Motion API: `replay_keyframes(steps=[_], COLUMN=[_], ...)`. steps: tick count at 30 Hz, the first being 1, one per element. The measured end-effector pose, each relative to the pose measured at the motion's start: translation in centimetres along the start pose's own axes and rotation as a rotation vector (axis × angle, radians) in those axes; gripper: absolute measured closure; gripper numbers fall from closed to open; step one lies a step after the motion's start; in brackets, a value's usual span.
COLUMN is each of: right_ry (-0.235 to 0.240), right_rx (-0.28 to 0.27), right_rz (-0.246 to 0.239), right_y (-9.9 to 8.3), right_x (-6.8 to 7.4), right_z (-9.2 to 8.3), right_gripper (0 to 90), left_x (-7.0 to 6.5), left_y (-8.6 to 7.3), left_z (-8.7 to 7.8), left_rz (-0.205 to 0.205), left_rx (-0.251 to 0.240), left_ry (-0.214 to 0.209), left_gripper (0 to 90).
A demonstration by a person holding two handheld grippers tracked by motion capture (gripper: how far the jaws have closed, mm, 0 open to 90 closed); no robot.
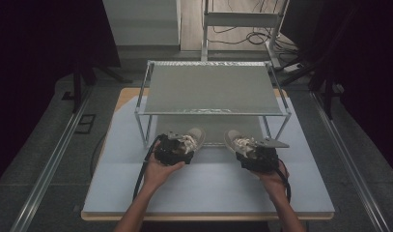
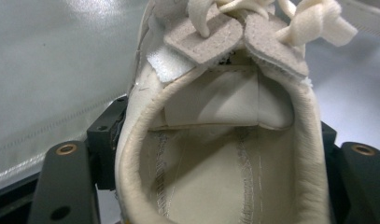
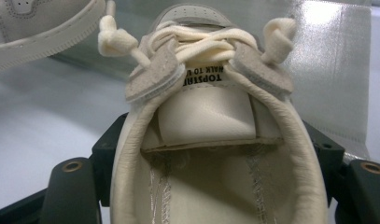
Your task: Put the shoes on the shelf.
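Shoes, a cream pair, sit one in each of your grippers, just in front of the metal rack (image 1: 211,89) on the pale table (image 1: 208,193). Your left gripper (image 1: 174,149) has its two black jaws clamped on the heel end of the left shoe (image 1: 190,140); in the left gripper view that shoe (image 2: 225,154) rises straight up between the jaws, its padded collar pressed against both, the opening facing the camera and the knotted laces (image 2: 313,25) at the far end. Your right gripper (image 1: 258,155) likewise pinches the right shoe (image 1: 237,141) by the heel; in the right gripper view the shoe (image 3: 215,154) fills the gap between the jaws, tongue label visible, toe pointing away toward the rack's shiny lower shelf (image 3: 332,70). At the upper left of that view you can see the sole edge of the other shoe (image 3: 43,28). From above, both toes point toward the rack and lean slightly toward each other, well apart. Your left hand (image 1: 158,171) and right hand (image 1: 273,180) hold the grippers from behind.
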State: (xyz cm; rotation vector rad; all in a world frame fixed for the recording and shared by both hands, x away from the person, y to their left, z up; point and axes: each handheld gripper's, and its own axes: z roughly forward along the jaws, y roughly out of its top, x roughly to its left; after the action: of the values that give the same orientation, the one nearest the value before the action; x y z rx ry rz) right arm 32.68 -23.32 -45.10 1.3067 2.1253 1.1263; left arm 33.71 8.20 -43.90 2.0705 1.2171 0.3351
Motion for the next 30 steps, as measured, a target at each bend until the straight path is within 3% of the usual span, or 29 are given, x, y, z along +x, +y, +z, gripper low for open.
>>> replay_keyframes(steps=[14,19,20,25,29,30], right_ry=[-0.011,-0.016,-0.017,-0.029,-0.036,-0.044], right_rx=[0.018,0.023,0.027,0.035,0.035,0.043], right_rz=[-0.009,-0.004,-0.002,-0.011,-0.012,-0.010], right_y=[1.5,2.0,2.1,2.8,3.3,3.5], right_x=[0.7,0.9,0.9,1.2,1.3,1.4], right_z=[2.3,3.4,3.6,4.5,5.1,5.5], right_gripper=[28.7,28.7,28.7,28.6,28.7,28.6], left_x=[0.4,0.6,0.9,1.3,1.2,1.0], left_y=[1.4,1.6,1.7,1.9,2.1,2.2], left_z=[2.0,2.9,3.1,3.8,4.3,4.6], left_rz=[-0.010,-0.033,-0.008,0.020,-0.003,-0.027], left_rx=[0.030,0.040,0.041,0.044,0.043,0.046], left_ry=[0.021,0.026,0.020,0.029,0.040,0.047], left_gripper=[29.4,29.3,29.3,29.3,29.4,29.3])
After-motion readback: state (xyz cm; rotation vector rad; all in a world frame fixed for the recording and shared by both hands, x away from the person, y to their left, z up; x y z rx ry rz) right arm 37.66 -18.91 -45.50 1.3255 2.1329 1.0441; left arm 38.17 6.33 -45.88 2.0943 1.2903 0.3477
